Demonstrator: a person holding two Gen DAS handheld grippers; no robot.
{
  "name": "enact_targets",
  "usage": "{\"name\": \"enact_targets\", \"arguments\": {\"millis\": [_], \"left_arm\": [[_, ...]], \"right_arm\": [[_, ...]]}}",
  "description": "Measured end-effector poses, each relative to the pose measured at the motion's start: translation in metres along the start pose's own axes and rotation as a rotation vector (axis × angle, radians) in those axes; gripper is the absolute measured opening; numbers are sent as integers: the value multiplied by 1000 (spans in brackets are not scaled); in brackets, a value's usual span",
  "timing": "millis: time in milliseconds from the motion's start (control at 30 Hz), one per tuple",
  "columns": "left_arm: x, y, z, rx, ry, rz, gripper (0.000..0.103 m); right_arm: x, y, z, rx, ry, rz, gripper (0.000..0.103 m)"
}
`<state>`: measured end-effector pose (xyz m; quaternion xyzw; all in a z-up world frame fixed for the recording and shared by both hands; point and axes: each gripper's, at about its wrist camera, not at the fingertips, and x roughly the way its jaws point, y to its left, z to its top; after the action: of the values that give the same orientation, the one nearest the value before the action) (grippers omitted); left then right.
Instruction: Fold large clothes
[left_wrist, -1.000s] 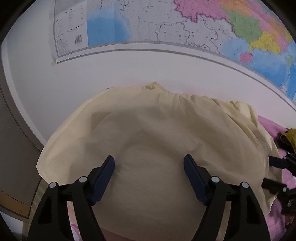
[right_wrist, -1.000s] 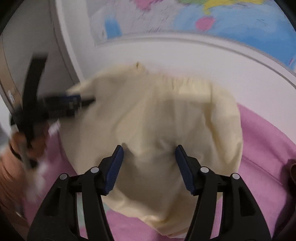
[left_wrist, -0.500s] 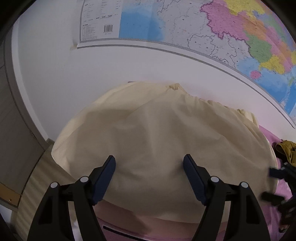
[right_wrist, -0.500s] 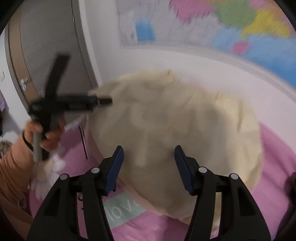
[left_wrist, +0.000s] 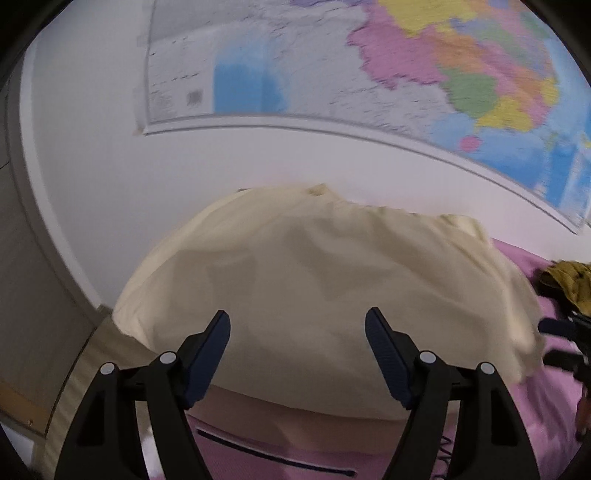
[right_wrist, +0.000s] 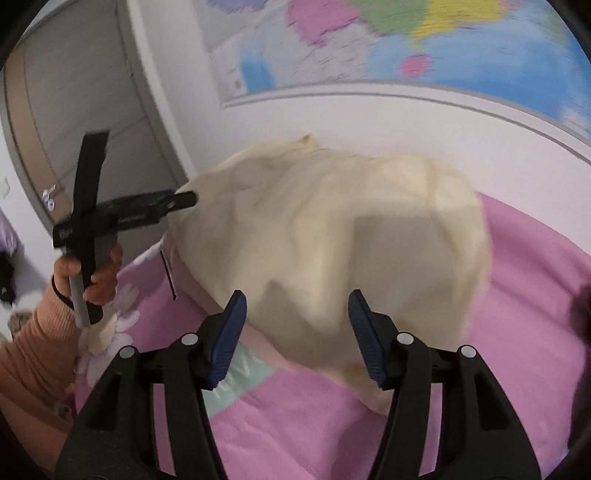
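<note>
While both grippers hover open and empty, a cream garment (right_wrist: 332, 236) lies spread on a pink bed (right_wrist: 535, 280) against the wall. The left gripper (left_wrist: 297, 332) stands wide apart over its near edge; the right gripper (right_wrist: 297, 312) is moderately open. Thin, light and limp, the garment probably slides and creases easily; corners or hems seem the best holds.
</note>
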<state>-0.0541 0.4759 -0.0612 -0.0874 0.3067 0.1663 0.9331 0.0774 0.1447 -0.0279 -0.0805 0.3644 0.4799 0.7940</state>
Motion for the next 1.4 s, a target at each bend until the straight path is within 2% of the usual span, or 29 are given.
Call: {"name": "enact_targets", "arguments": {"millis": [133, 200, 267, 333, 400, 467, 567, 633, 733, 833, 867, 900, 1000, 1067, 1167, 1233, 1300, 1400], "left_arm": [[-1, -13, -5, 19, 4, -68, 73], [-2, -22, -7, 33, 9, -105, 73], [1, -32, -10, 60, 18, -120, 73], [4, -42, -13, 102, 29, -133, 76], [5, -46, -17, 115, 34, -117, 76], [10, -46, -18, 113, 49, -118, 76], [13, -44, -20, 105, 60, -120, 74], [14, -44, -21, 103, 67, -118, 71], [16, -44, -22, 102, 69, -113, 71], [12, -47, -22, 108, 64, -91, 71], [10, -48, -22, 115, 61, -81, 71], [9, -47, -22, 116, 60, -76, 71], [2, -43, -21, 100, 55, -81, 71], [2, -43, -19, 95, 59, -84, 71], [3, -46, -17, 93, 64, -79, 71], [5, -48, -16, 87, 67, -66, 71], [5, -52, -16, 93, 67, -51, 71], [5, -53, -16, 92, 68, -41, 71]], "right_arm": [[-11, -29, -19, 76, 22, -72, 57], [-6, -43, -27, 126, 51, -63, 58], [4, -54, -39, 163, 108, -18, 58], [12, -53, -45, 144, 132, -4, 52], [16, -47, -47, 83, 135, -43, 25], [13, -46, -46, 54, 112, -57, 14], [-12, -48, -37, 27, 33, -76, 9], [-29, -52, -34, 34, -19, -58, 8], [-24, -56, -32, 40, 9, -97, 8], [-11, -44, -38, -25, 83, -171, 10], [-12, -42, -38, -25, 75, -187, 19], [-18, -41, -36, -16, 42, -179, 24], [-39, -41, -29, 24, -44, -146, 27], [-43, -37, -20, 28, -74, -101, 28], [-29, -24, -9, -5, -64, -70, 32], [-10, -20, -8, 2, -33, -48, 33], [9, -20, -12, 9, 30, -19, 34], [42, -22, -22, 30, 142, -21, 37]]}}
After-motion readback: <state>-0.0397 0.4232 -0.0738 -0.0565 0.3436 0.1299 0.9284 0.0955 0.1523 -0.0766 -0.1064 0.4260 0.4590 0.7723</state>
